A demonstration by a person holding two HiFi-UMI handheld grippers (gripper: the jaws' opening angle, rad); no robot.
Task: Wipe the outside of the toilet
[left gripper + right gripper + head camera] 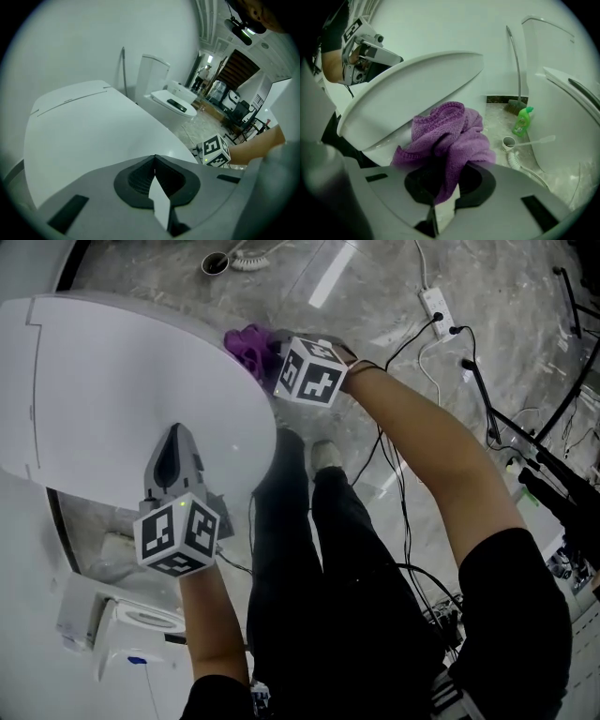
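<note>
The white oval toilet [122, 399], with its lid shut, sits to my left. The fuzzy purple cloth [450, 131] is at its right rim, just under the lid. My right tool [443, 190] is pinching that cloth, so the bowl's side lies to its left. My left tool [154, 168] is closed on nothing, over the lid's near edge.

Place: staged washroom inside a lab or studio hall. Evidence: white toilet [122, 399]; second toilet [157, 79] alongside; green cleaner bottle [521, 121] and toilet brush [529, 142] on the marbled floor [375, 334]; power strip [437, 307] and loose cables [409, 341]; office chairs [239, 112] beyond.
</note>
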